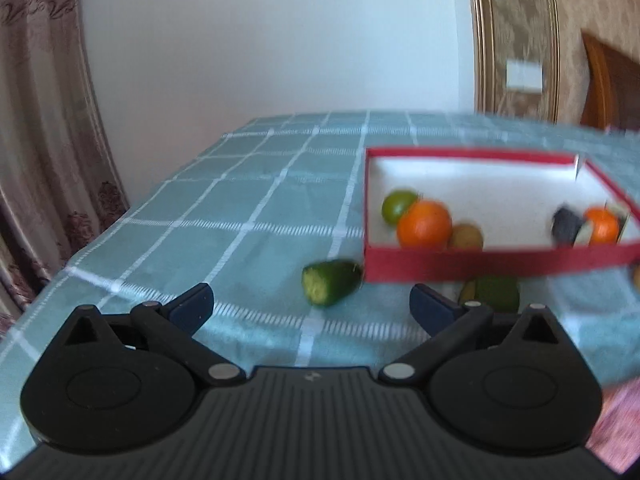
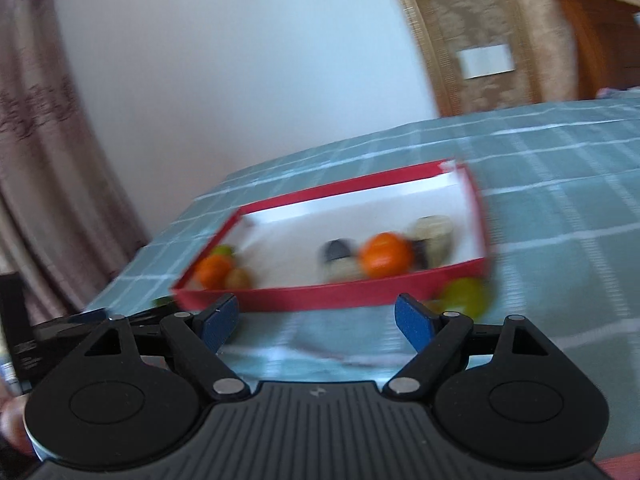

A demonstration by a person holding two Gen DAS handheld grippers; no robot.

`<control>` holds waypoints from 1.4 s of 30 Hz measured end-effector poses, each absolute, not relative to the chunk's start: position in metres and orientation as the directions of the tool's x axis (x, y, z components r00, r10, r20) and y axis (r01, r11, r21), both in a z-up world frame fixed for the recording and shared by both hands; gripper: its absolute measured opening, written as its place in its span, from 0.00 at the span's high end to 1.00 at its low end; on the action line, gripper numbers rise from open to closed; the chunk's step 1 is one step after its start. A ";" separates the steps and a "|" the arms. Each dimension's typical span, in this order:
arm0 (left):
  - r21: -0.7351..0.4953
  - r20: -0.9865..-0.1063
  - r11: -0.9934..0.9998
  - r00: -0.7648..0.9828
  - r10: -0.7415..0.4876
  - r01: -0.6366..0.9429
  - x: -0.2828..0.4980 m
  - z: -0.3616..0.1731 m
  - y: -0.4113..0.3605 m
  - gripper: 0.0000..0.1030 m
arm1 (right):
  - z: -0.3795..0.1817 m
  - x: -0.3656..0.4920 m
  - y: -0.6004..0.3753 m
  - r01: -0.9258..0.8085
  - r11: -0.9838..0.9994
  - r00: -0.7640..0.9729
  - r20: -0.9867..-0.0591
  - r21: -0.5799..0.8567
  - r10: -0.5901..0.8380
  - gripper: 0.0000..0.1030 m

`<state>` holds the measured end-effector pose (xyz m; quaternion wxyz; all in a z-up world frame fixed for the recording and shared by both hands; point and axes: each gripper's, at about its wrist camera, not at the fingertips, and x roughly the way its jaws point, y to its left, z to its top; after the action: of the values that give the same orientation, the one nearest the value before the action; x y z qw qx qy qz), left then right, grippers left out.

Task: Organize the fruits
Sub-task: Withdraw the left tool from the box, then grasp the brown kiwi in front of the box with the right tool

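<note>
A red box point(image 1: 500, 266) with a white inside sits on the teal checked tablecloth point(image 1: 240, 208). It holds a green fruit point(image 1: 396, 204), an orange point(image 1: 424, 224), a brown fruit point(image 1: 466, 236), a dark item point(image 1: 566, 224) and a second orange point(image 1: 602, 224). A cut green cucumber piece point(image 1: 332, 282) lies on the cloth just left of the box. A green fruit point(image 1: 498, 292) lies in front of the box. My left gripper point(image 1: 312, 306) is open and empty, short of the cucumber. My right gripper point(image 2: 316, 322) is open and empty, in front of the box point(image 2: 332, 296); a yellow-green fruit point(image 2: 466, 296) lies by its right finger.
The table's left edge runs beside a patterned curtain point(image 1: 40, 140) and a white wall. A wooden door point(image 1: 608, 84) and a wall switch point(image 1: 524, 76) stand at the back right. A black object point(image 2: 44, 336) shows at the right wrist view's left edge.
</note>
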<state>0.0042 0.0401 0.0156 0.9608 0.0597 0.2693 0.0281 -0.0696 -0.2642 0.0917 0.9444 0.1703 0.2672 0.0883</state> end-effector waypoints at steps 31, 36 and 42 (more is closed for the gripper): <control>-0.033 -0.479 0.998 0.877 0.028 -0.050 -0.010 0.012 0.040 0.00 | 0.065 -0.038 -0.247 -0.218 0.974 0.791 -0.571 0.068 0.217 0.42; -0.050 -0.539 0.998 0.842 -0.005 -0.026 -0.004 0.006 0.040 0.00 | 0.063 -0.031 -0.236 -0.211 0.977 0.794 -0.584 -0.004 0.169 0.41; -0.030 -0.564 0.999 0.826 0.002 -0.023 -0.004 0.003 0.038 0.00 | 0.060 -0.030 -0.230 -0.197 0.979 0.803 -0.580 -0.043 0.136 0.40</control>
<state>-0.0035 0.0376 0.0028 0.9553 -0.0179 0.2949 0.0066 -0.0299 -0.2301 0.0600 0.9482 -0.0505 0.3010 0.0878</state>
